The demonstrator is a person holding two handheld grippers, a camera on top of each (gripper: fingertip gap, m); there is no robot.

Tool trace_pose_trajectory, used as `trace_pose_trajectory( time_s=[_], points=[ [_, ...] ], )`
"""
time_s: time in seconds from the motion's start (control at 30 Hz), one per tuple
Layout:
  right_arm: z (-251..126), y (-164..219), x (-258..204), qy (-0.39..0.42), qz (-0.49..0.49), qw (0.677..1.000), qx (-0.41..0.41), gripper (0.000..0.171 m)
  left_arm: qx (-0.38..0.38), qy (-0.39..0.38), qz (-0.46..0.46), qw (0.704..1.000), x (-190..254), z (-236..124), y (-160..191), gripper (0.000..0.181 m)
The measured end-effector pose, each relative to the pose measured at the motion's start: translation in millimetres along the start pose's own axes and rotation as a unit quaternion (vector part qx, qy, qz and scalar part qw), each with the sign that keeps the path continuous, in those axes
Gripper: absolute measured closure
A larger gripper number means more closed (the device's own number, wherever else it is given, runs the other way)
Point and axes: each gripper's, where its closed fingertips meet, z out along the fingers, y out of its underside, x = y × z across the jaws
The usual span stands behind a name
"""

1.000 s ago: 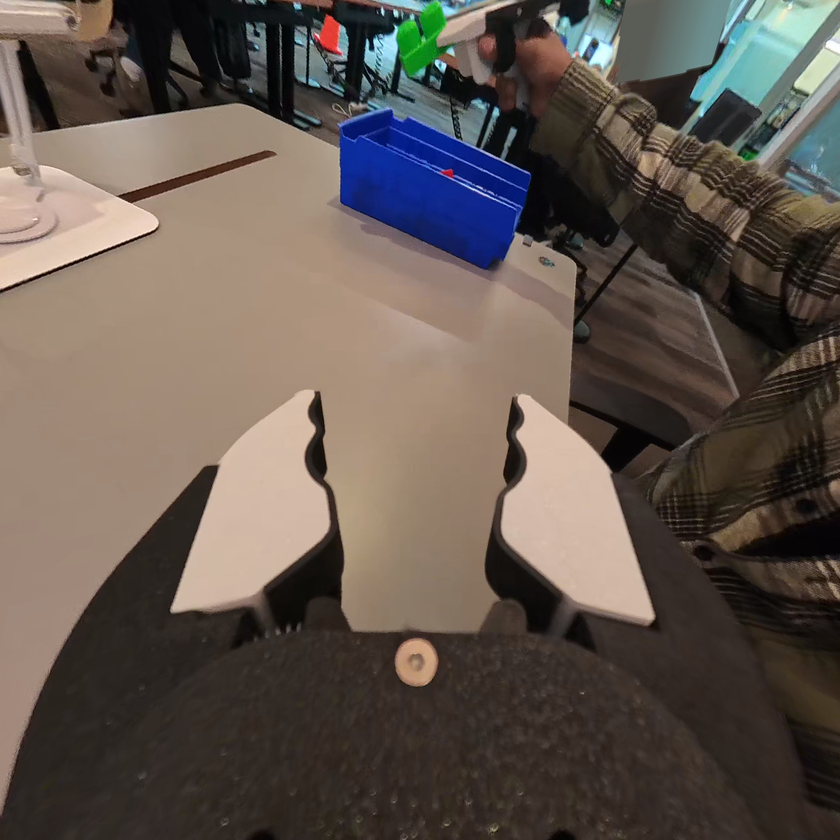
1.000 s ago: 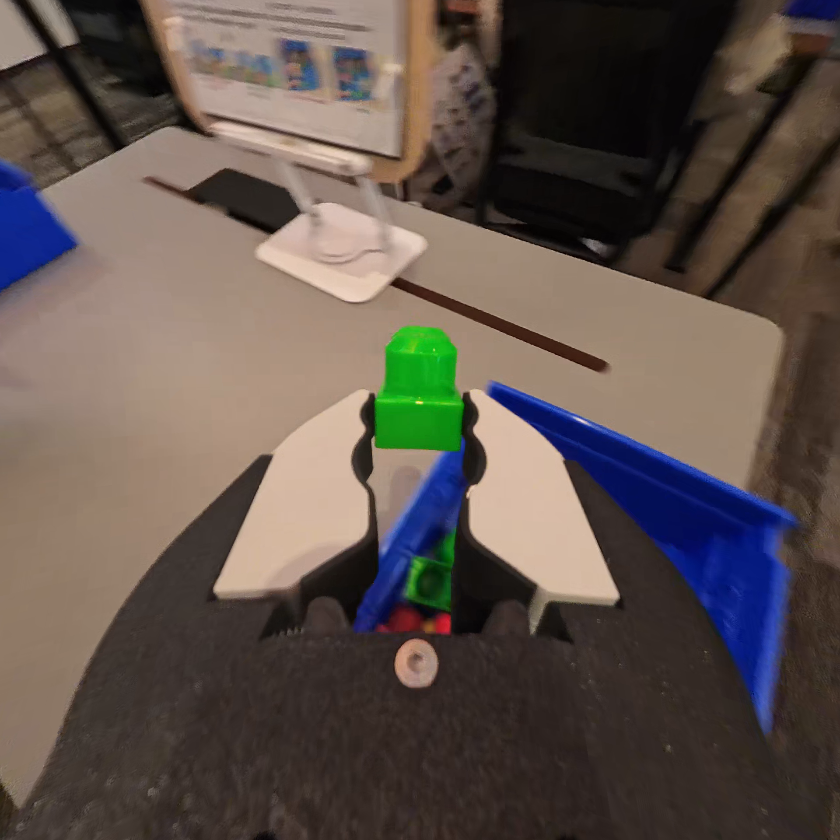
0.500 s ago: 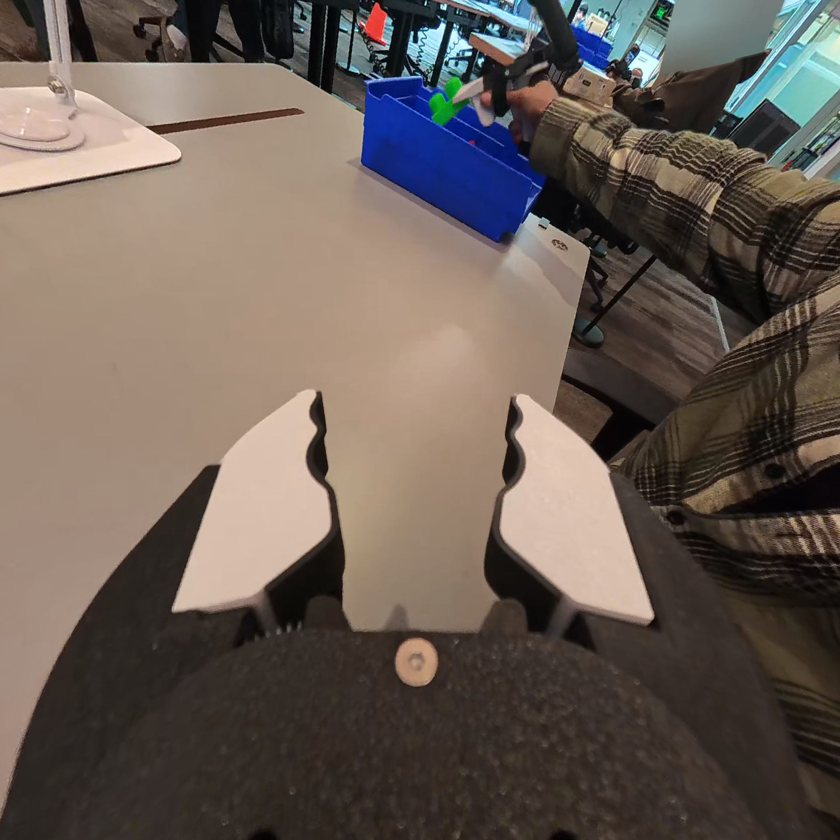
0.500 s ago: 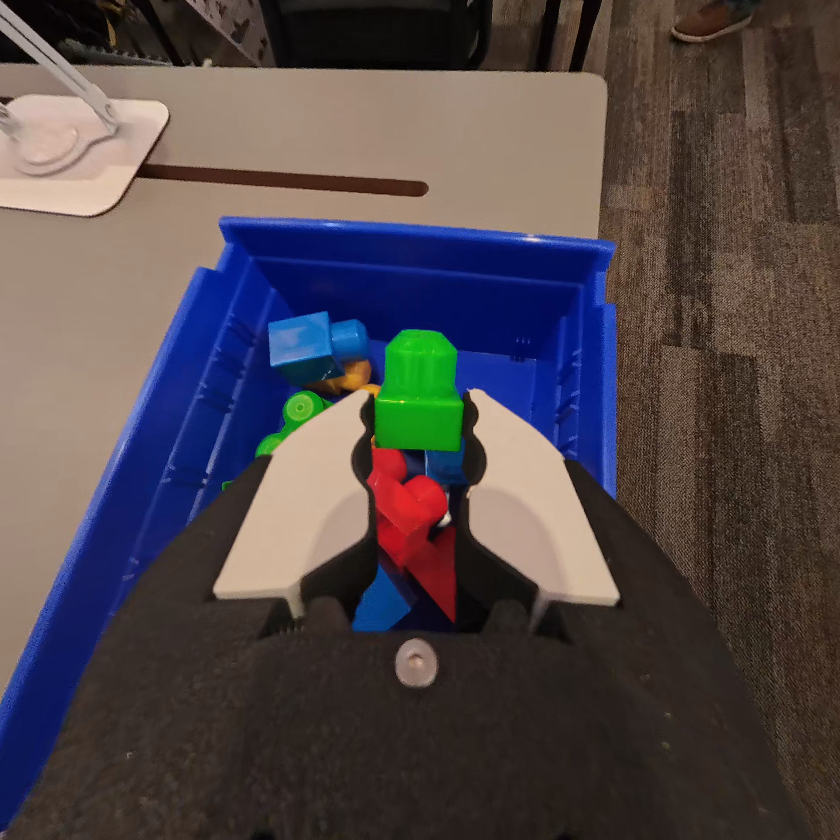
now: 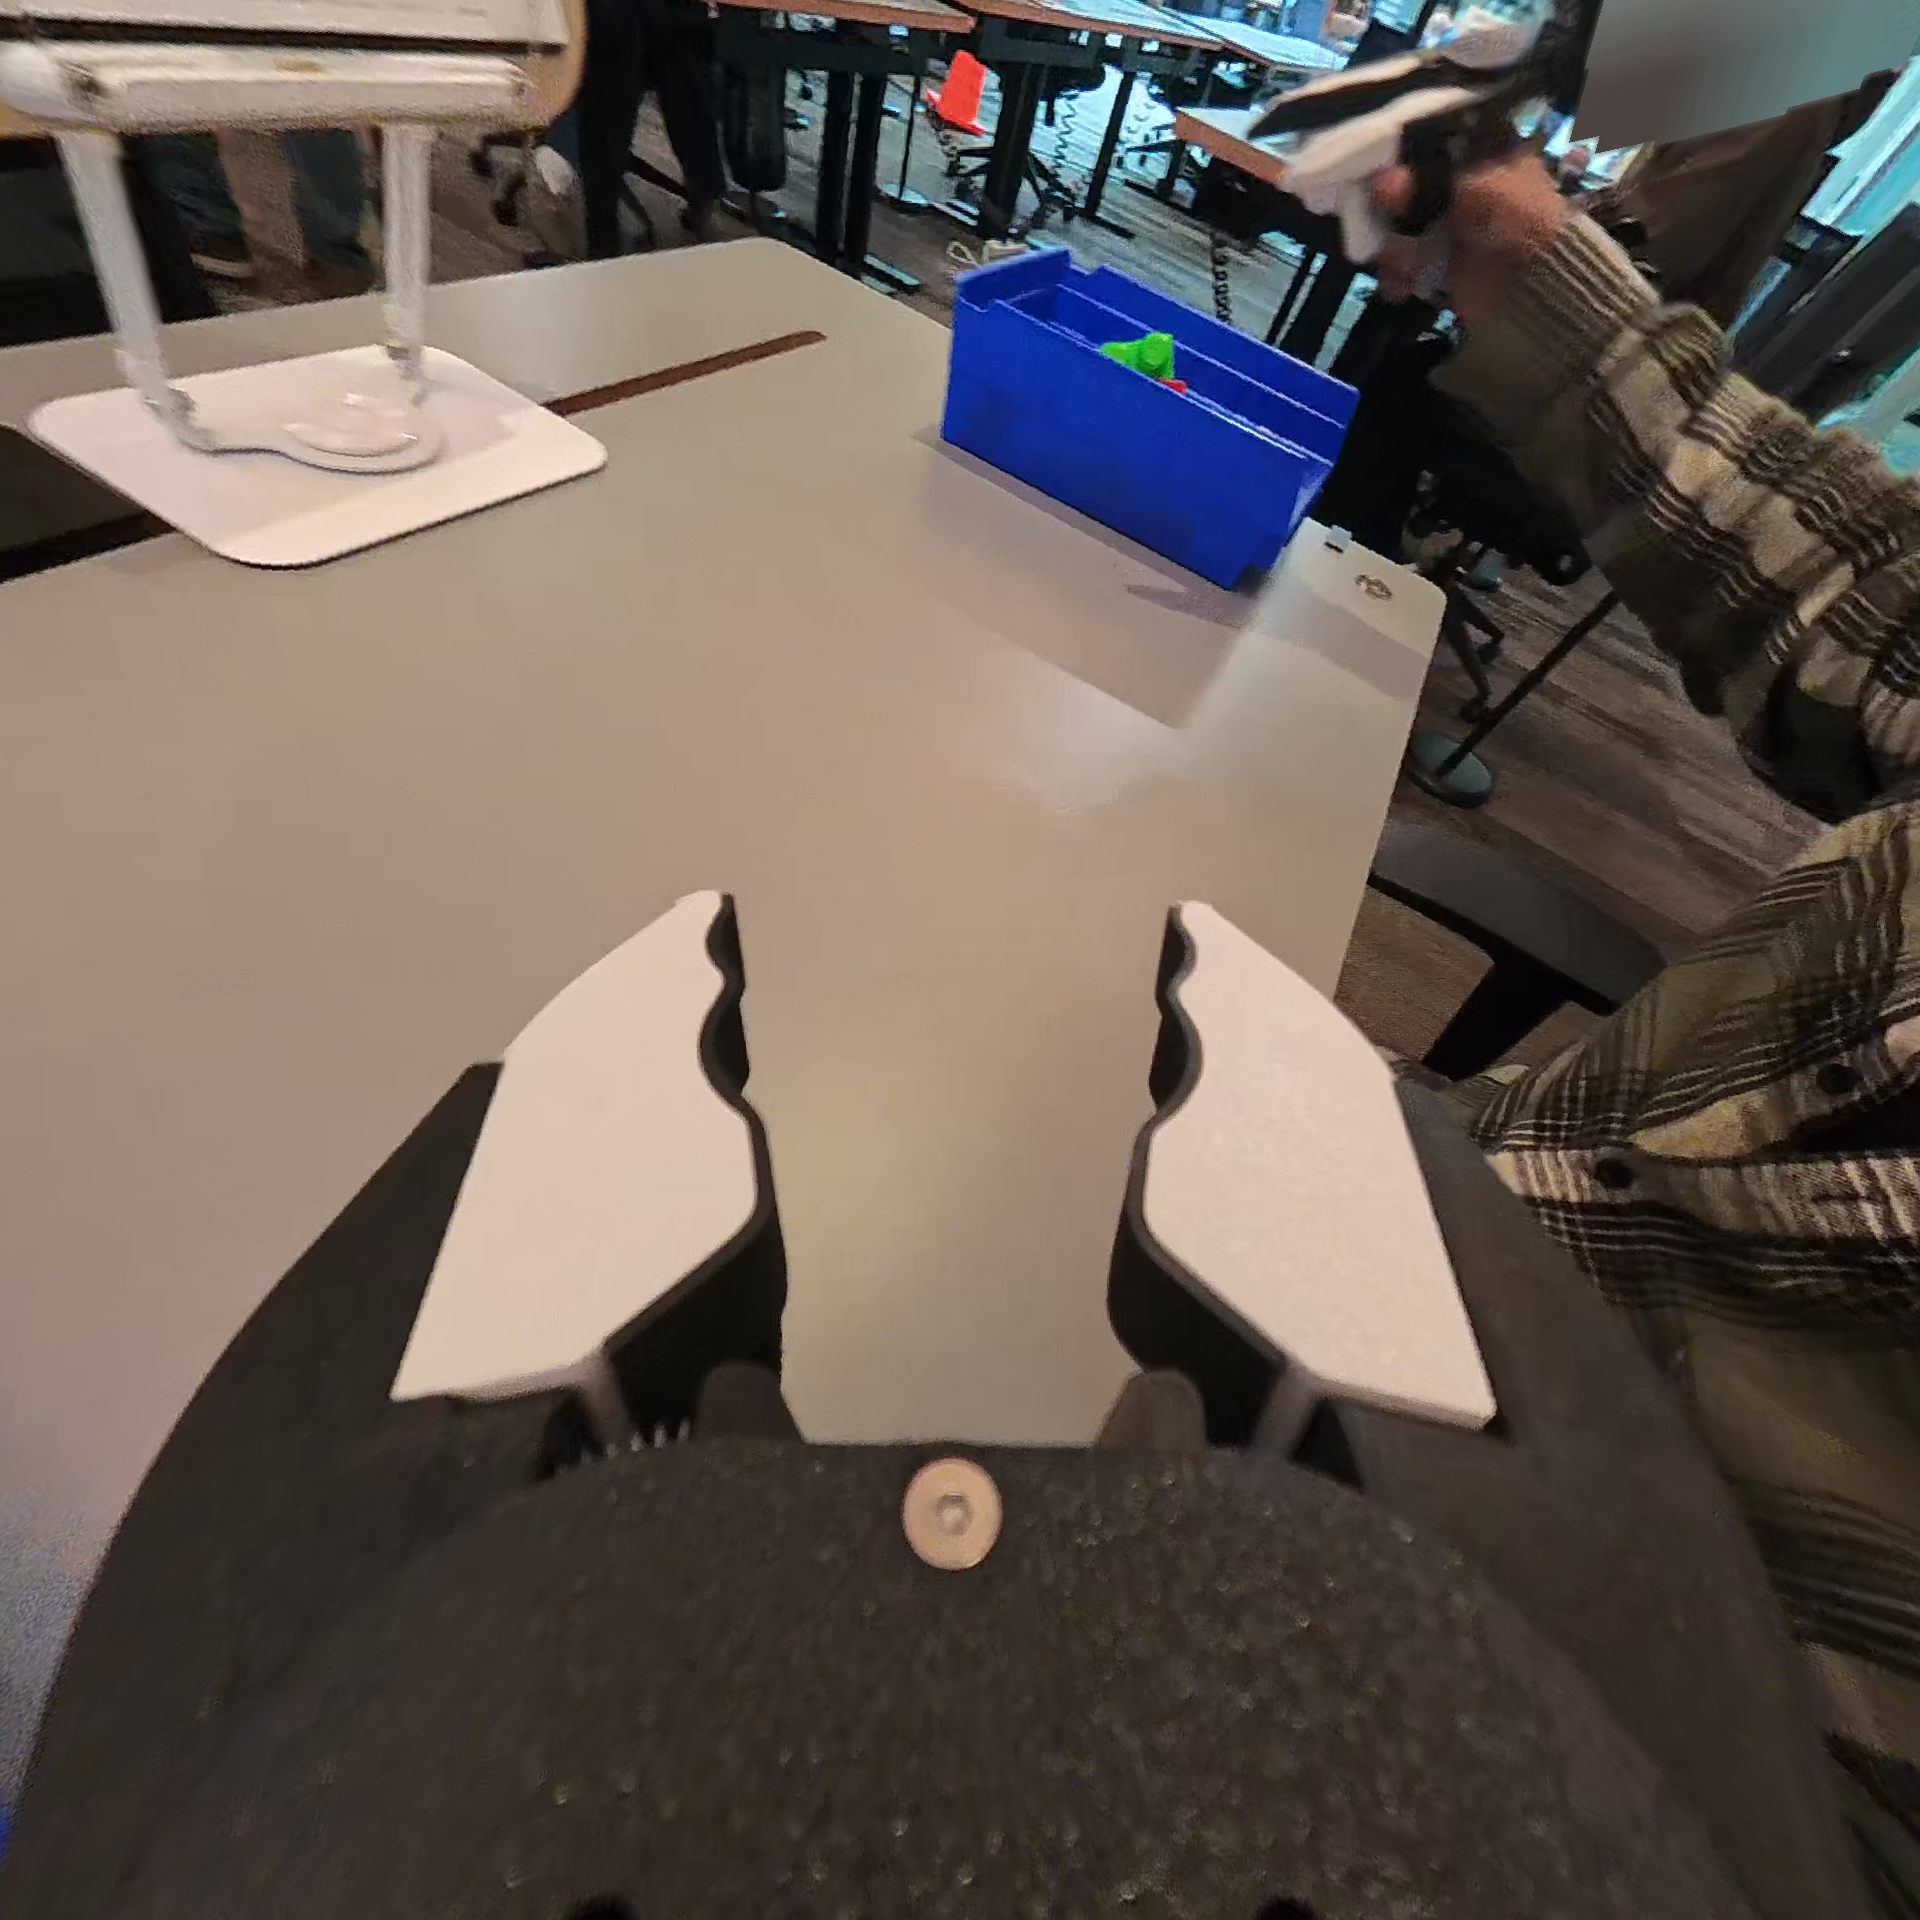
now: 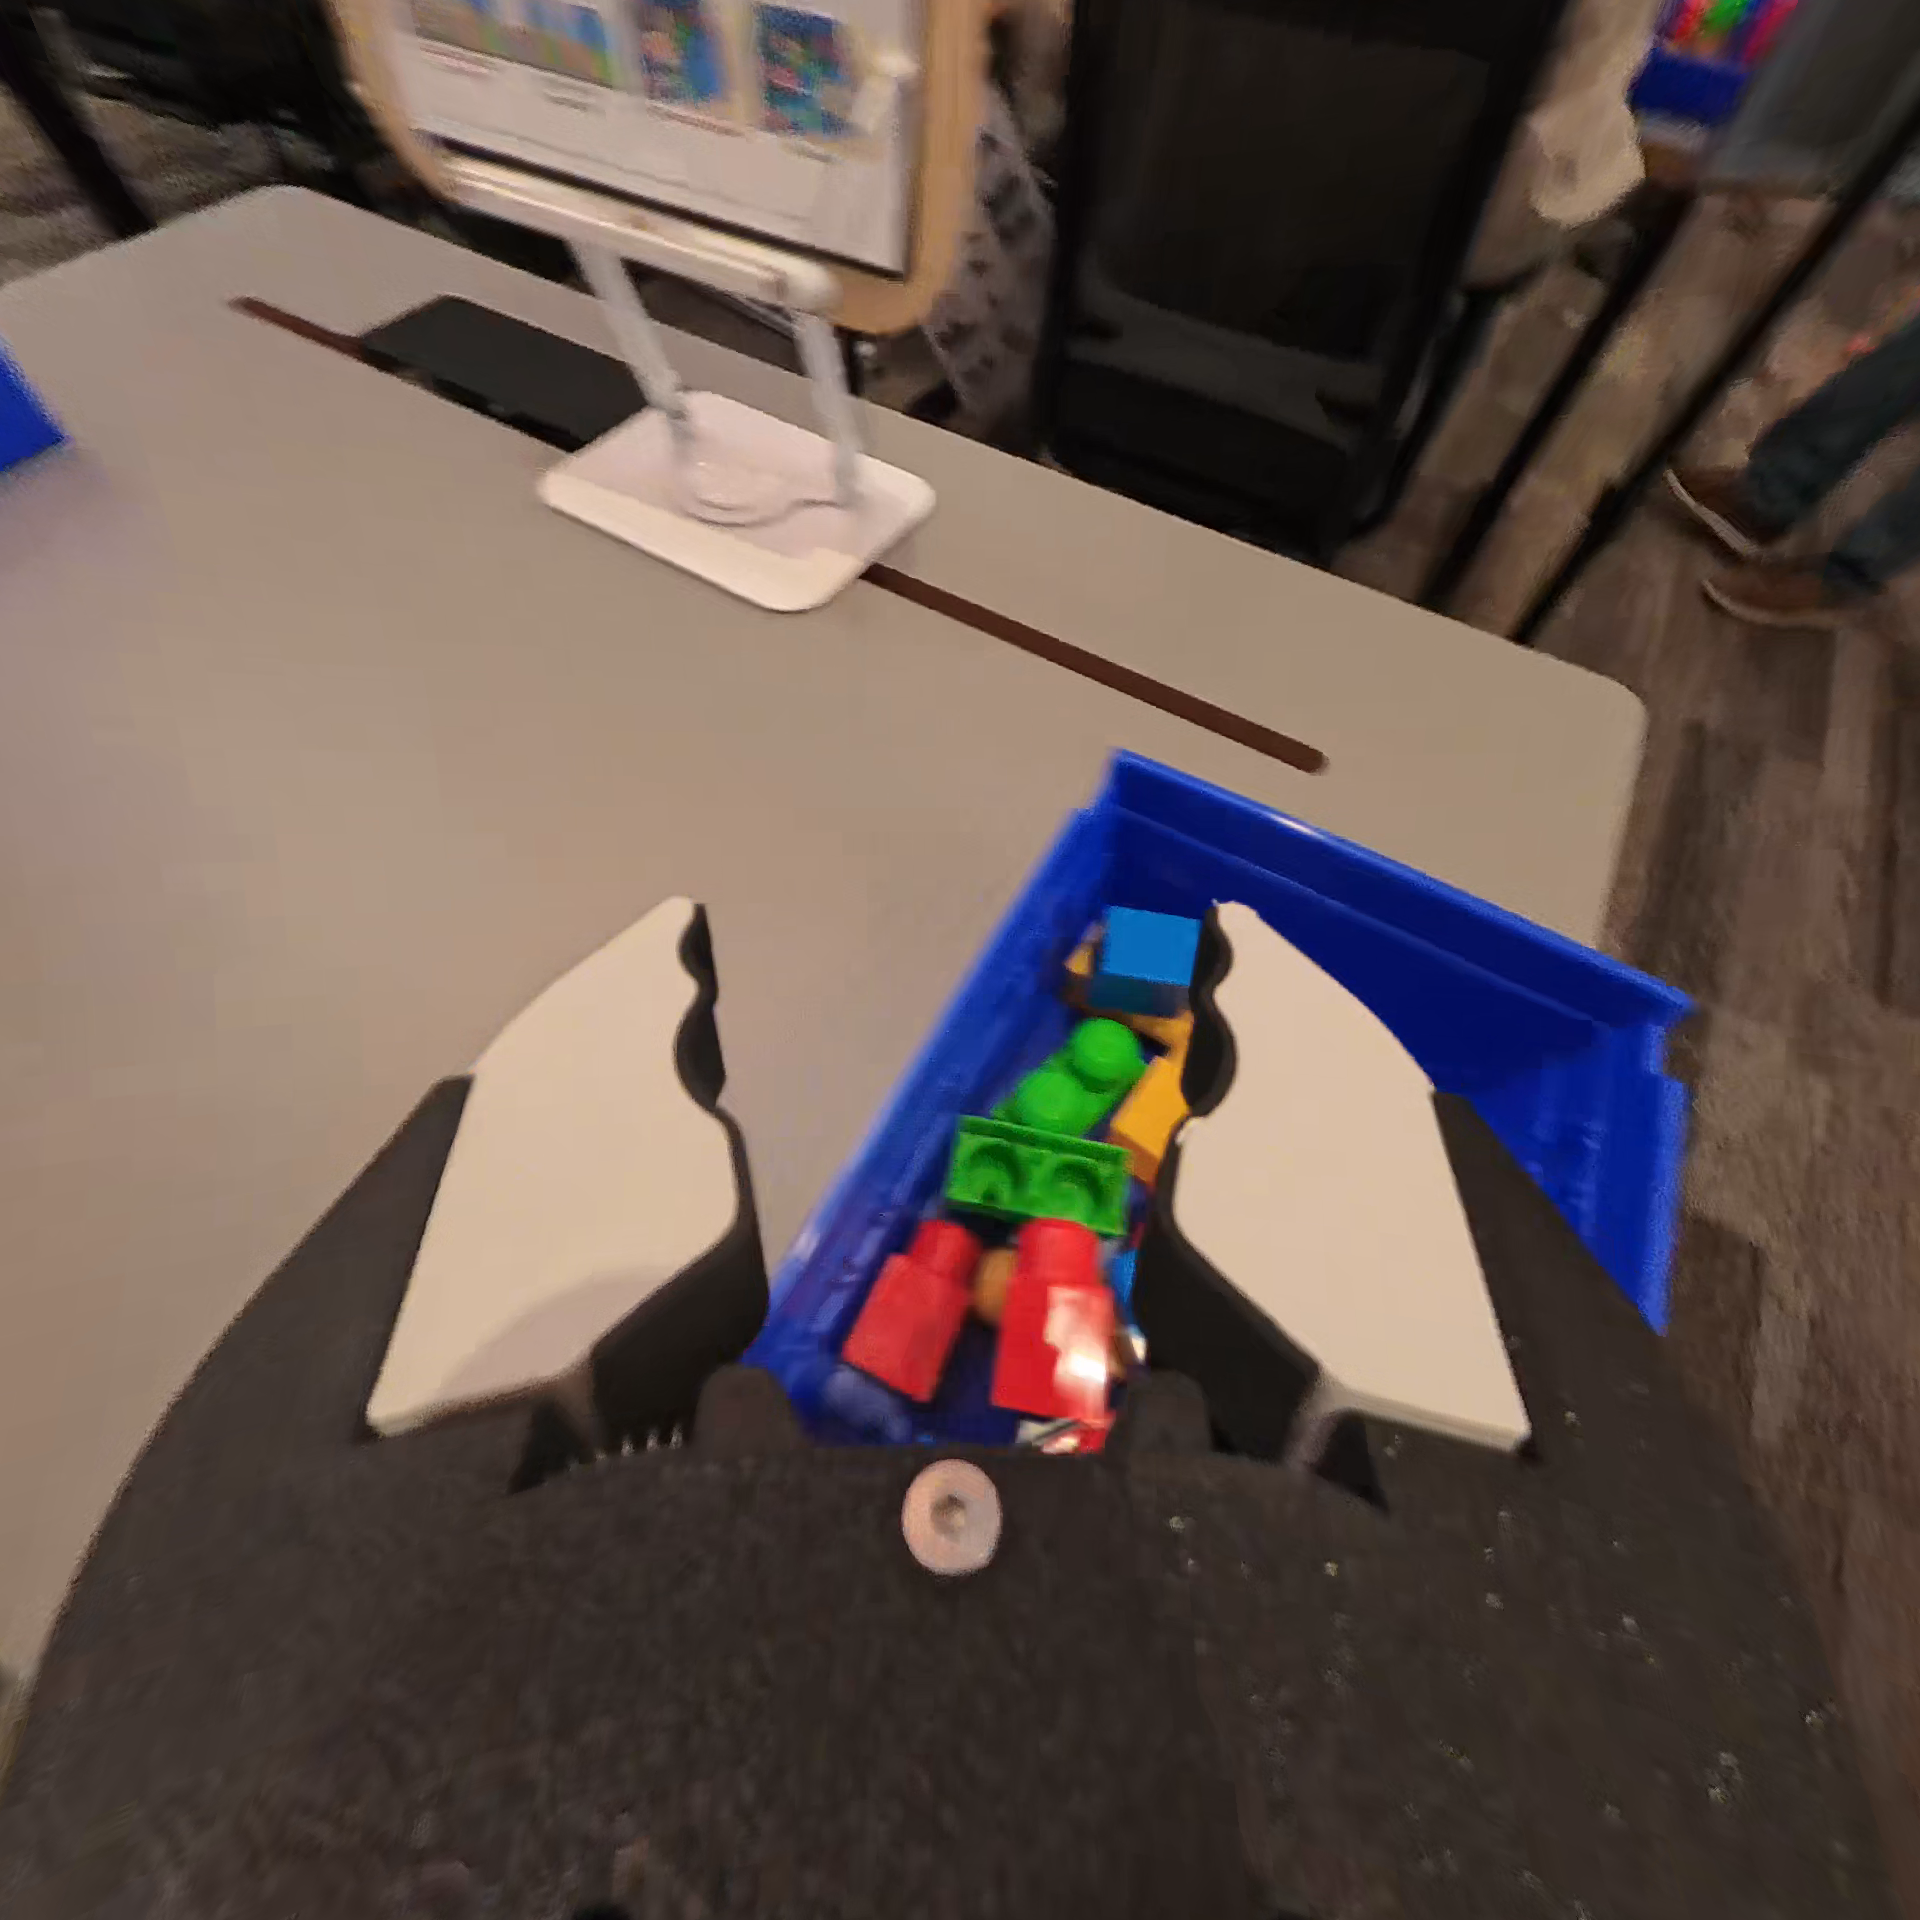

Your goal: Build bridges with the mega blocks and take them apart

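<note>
A blue bin (image 6: pixel 1382 914) at the table's right edge holds several mega blocks: a green block (image 6: pixel 1039 1184) lying on its side, red blocks (image 6: pixel 920 1320), a blue block (image 6: pixel 1148 951) and orange ones. My right gripper (image 6: pixel 956 920) is open and empty above the bin's near end. In the left wrist view the bin (image 5: pixel 1132 457) stands far ahead with a green block (image 5: pixel 1141 355) showing over its rim, and the right gripper (image 5: pixel 1382 114) hovers high above it. My left gripper (image 5: pixel 951 914) is open and empty above the bare table (image 5: pixel 623 727).
A white stand base (image 5: pixel 322 457) carrying a framed picture board (image 6: pixel 665 114) sits at the table's back, beside a dark slot (image 6: pixel 1091 675) and a black phone (image 6: pixel 499 369). A plaid sleeve (image 5: pixel 1714 499) reaches in from the right. Another blue bin's corner (image 6: pixel 21 405) shows far left.
My right gripper has opened and let go of the green block, which now lies in the bin, and has lifted away. My left gripper stays open and has tilted up slightly.
</note>
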Motion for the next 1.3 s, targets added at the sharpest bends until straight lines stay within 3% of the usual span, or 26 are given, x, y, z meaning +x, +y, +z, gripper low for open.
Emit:
trace_pose_trajectory(
  time_s=[0.23, 0.43, 0.53, 0.67, 0.9, 1.3],
  points=[
    [-17, 13, -135, -0.097, -0.055, 0.994, 0.021, 0.086, -0.019, -0.112, -0.014, 0.993, -62, -77, -9, 0.106],
    [-14, 44, -203, -0.14, -0.068, 0.988, 0.024, 0.088, -0.073, -0.231, -0.034, 0.97, -143, -148, 1, 0.11],
    [-10, 62, -229, -0.158, -0.065, 0.985, 0.024, 0.088, -0.15, -0.248, -0.006, 0.957, -180, -178, 15, 0.11],
    [-8, 76, -253, -0.18, -0.039, 0.982, 0.042, 0.088, -0.231, -0.23, 0.034, 0.945, -212, -201, 25, 0.116],
    [-8, 95, -265, -0.193, 0.0, 0.98, 0.042, 0.089, -0.418, -0.202, 0.135, 0.875, -255, -218, 52, 0.114],
    [-1, 102, -268, -0.189, 0.015, 0.982, 0.014, 0.089, -0.543, -0.142, 0.193, 0.805, -300, -215, 85, 0.104]
  ],
)
